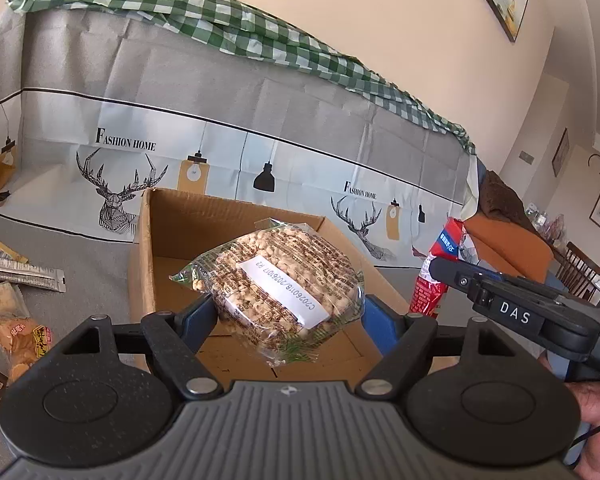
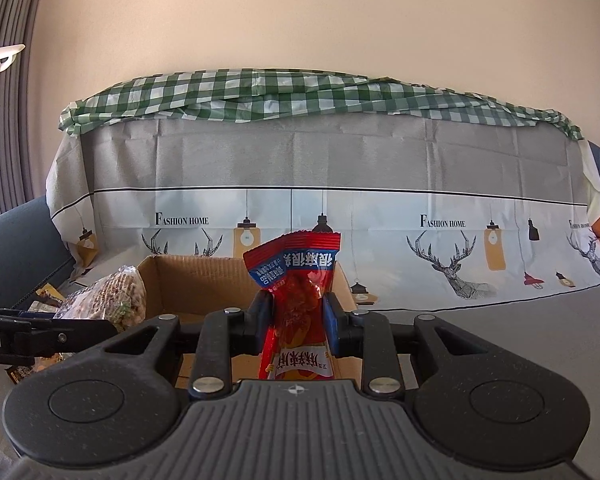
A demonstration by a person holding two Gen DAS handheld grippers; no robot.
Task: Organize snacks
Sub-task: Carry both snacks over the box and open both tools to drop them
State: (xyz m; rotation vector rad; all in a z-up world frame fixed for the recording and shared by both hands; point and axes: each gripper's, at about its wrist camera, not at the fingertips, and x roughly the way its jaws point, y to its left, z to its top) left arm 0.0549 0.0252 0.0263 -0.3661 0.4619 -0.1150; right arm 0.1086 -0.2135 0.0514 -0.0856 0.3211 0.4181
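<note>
Now, box: cardboard box (image 1: pixel 236 240) lies at 12 o'clock, just below both held packets.
Left gripper (image 1: pixel 288 312): clamped wide on puffed-grain bag (image 1: pixel 276 280).
Right gripper (image 2: pixel 296 316): pinching red snack packet (image 2: pixel 300 280).

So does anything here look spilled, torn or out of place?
Nothing spilled or torn. The cardboard box looks empty. Several snack packets lie loose beside it, and the puffed snack bag and red packet are held above it.

Both grippers share one build: a grey ribbed housing, black rounded link arms pinned with silver screws, and blue pads on the fingers (image 1: pixel 374 312). The right gripper (image 1: pixel 434 266) carries a white "DAS" label (a thin black cord hangs by the hand (image 1: pixel 598 412)).
</note>
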